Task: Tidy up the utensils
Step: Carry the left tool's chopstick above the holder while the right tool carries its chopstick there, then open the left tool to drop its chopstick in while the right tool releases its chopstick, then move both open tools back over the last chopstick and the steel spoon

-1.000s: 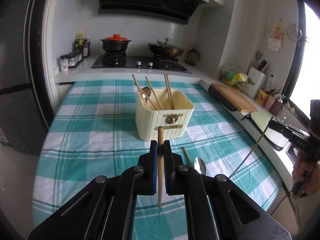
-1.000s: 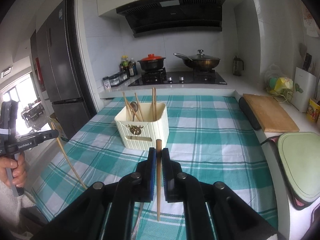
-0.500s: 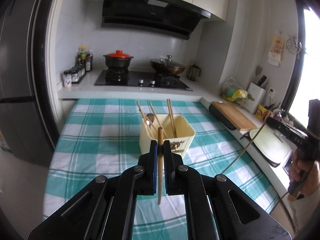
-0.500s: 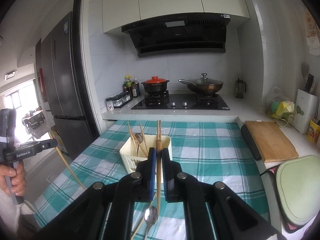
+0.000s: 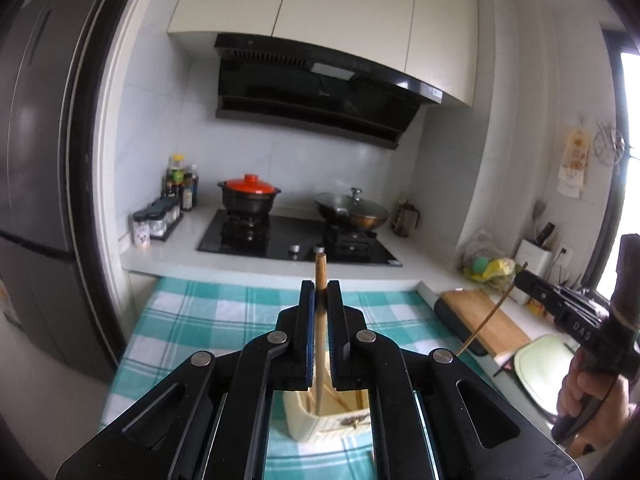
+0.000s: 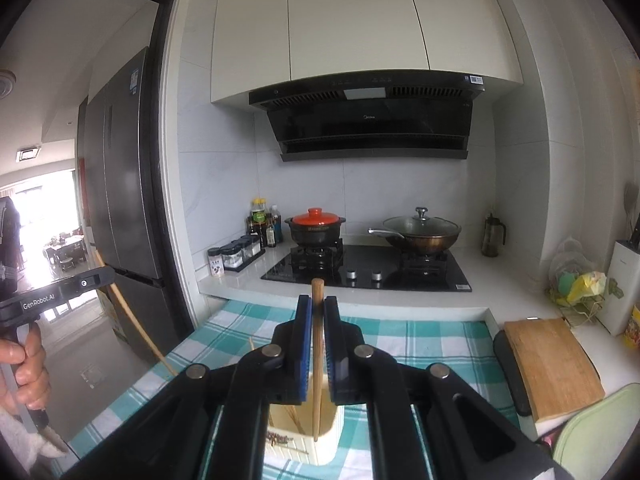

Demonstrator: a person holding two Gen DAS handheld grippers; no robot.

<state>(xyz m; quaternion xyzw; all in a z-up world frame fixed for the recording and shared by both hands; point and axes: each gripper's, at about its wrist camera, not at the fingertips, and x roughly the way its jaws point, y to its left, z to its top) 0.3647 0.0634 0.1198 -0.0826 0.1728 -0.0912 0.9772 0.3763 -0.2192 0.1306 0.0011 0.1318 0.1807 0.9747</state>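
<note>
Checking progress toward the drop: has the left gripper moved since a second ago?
Yes. The left gripper has come forward and up over the holder: the holder, earlier beyond its tips, now sits under the fingers, with the chopstick tip inside.

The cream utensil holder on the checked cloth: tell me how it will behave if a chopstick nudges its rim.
The cream utensil holder looks like thin plastic, so probably light. It stands on a checked cloth, which may grip its base, so tipping seems likelier than sliding. The chopsticks leaning inside add little weight, so a push from the chopstick could shift it.
</note>
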